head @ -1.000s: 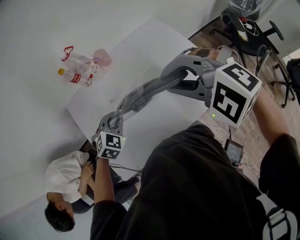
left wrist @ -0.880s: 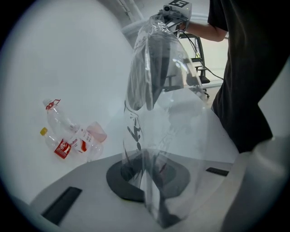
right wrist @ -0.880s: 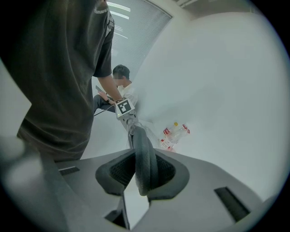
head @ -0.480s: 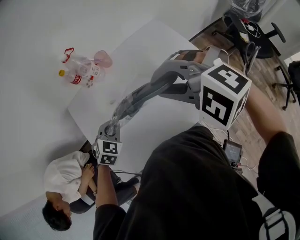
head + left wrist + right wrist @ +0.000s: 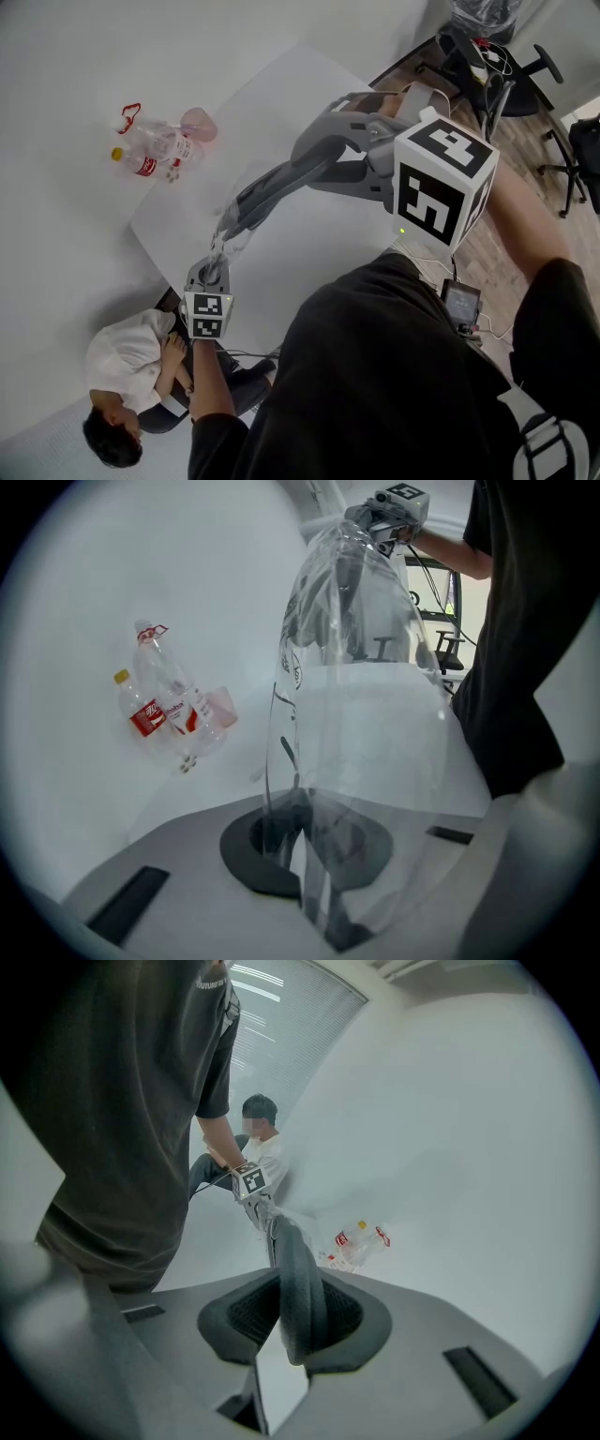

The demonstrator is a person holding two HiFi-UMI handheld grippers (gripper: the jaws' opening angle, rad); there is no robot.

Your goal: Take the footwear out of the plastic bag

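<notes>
The right claw (image 5: 295, 1321) clamps the dark footwear (image 5: 298, 1283) edge-on. Its long axis runs straight out from those jaws to the left claw (image 5: 305, 846), which is pinched tight on the plastic bag (image 5: 361, 714).

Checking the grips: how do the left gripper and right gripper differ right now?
The left gripper pinches the thin clear plastic bag, jaws almost together; the right gripper clamps the thick grey footwear, jaws held wider apart. Both are shut on what they hold.
</notes>
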